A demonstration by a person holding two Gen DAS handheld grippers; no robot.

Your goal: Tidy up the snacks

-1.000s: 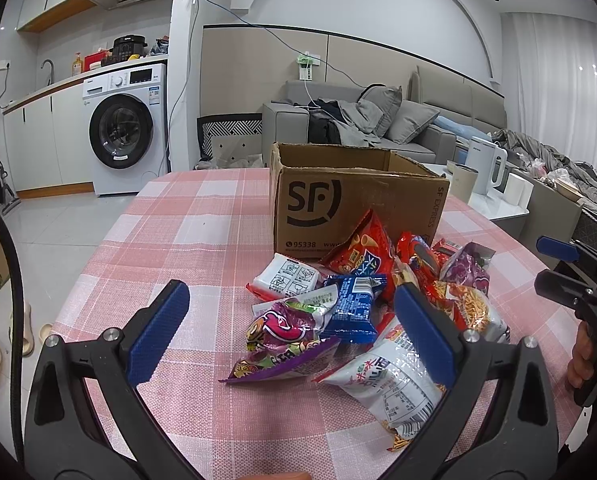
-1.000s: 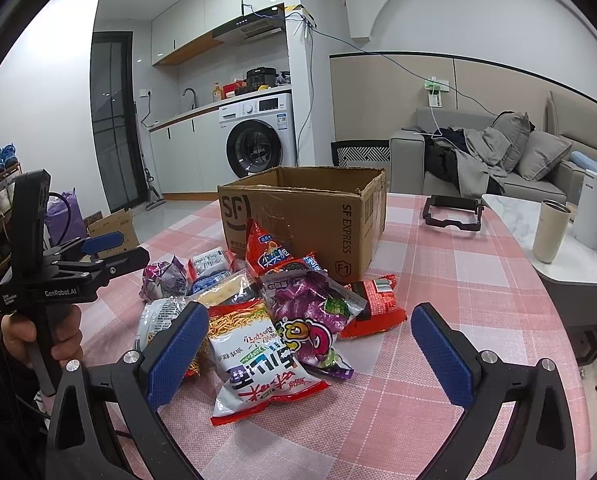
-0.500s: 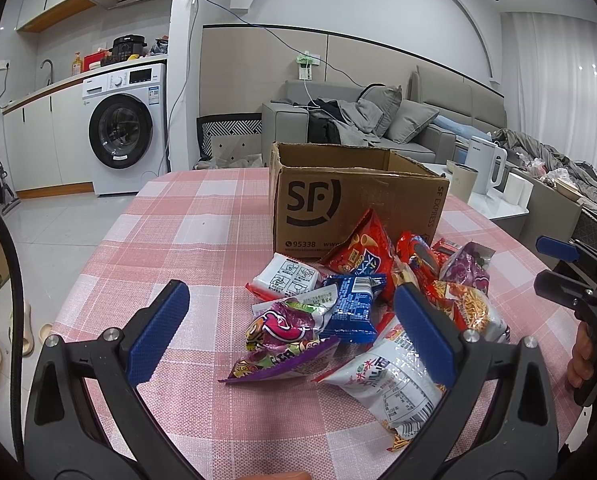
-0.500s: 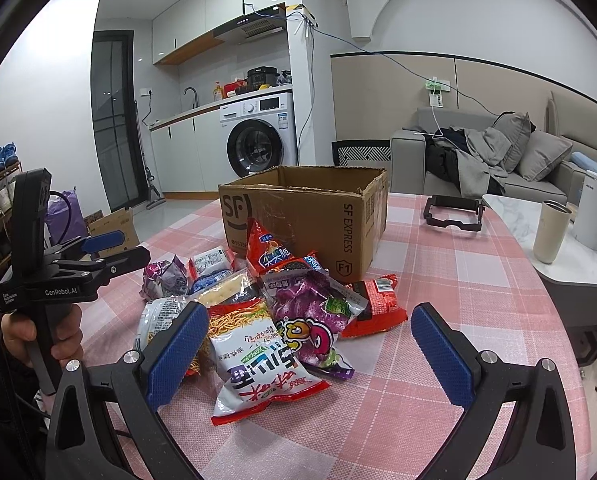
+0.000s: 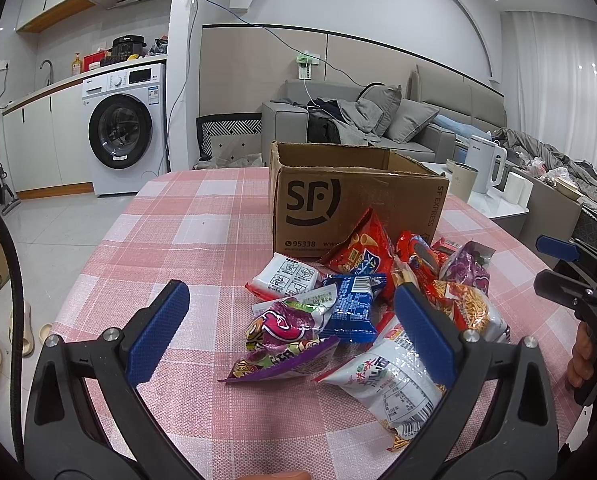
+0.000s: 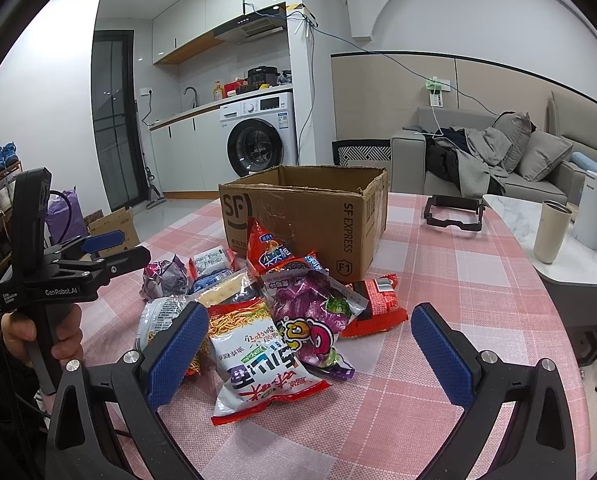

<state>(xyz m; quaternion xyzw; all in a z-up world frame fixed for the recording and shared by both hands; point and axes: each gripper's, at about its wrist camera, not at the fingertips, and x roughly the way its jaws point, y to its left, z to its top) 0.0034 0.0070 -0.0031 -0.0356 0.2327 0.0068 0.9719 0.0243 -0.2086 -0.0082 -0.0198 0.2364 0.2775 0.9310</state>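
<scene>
I see both tools idle above the counter (image 5: 186,216). Left hand-held gripper (image 5: 290,332): jaws spread wide, nothing between them, hovering over the near edge of the snack pile (image 5: 362,304). Right hand-held gripper (image 6: 304,346): also spread wide and empty, on the opposite side of the pile. Snack packets lie heaped on the checked cloth, touching and overlapping, just in front of the open cardboard box (image 6: 310,216). A red packet (image 5: 362,254) leans against the box wall. I cannot see the box interior.
</scene>
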